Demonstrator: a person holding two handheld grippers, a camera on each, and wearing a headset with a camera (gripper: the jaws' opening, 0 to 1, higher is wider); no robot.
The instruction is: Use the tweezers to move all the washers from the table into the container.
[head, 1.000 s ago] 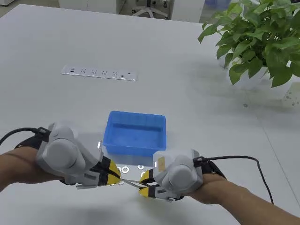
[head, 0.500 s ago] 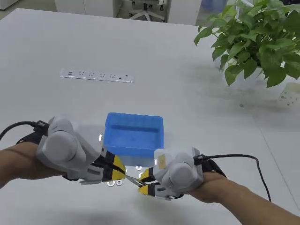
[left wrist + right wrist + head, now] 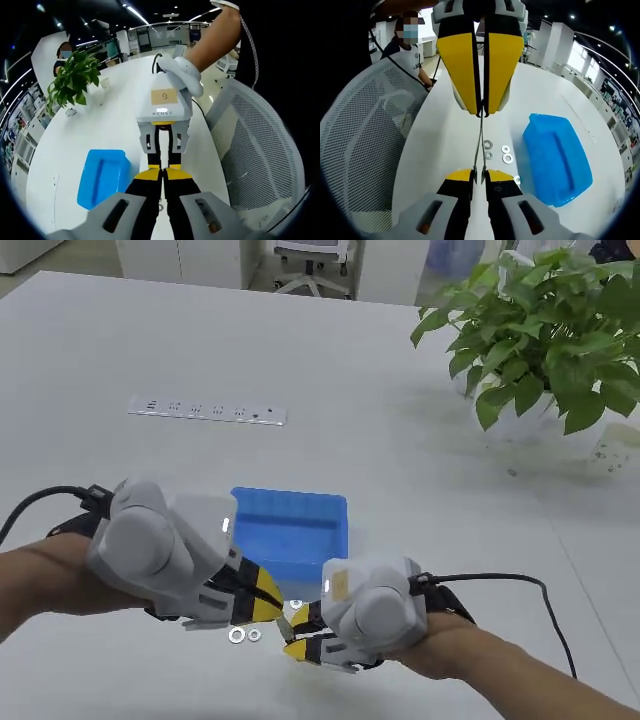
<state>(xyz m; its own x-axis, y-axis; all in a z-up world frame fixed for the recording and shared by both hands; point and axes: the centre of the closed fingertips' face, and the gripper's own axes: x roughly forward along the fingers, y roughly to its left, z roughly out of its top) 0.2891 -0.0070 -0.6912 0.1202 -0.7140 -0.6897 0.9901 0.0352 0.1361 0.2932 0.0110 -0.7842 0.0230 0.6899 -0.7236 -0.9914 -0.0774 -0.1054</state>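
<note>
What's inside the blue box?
The box looks empty: only its blue bottom shows. The left tongs cover its near corner in the head view. The washers lie outside it.

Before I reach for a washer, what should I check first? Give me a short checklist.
1. Right gripper shut on the tweezers: ok.
2. Left gripper clear of the tweezers: not ok, its jaws pinch the far end.
3. Washers lying flat on the table: ok.
4. Container open, beside the washers: ok.
5. Tweezers' tips free to squeeze: cannot tell.
</note>
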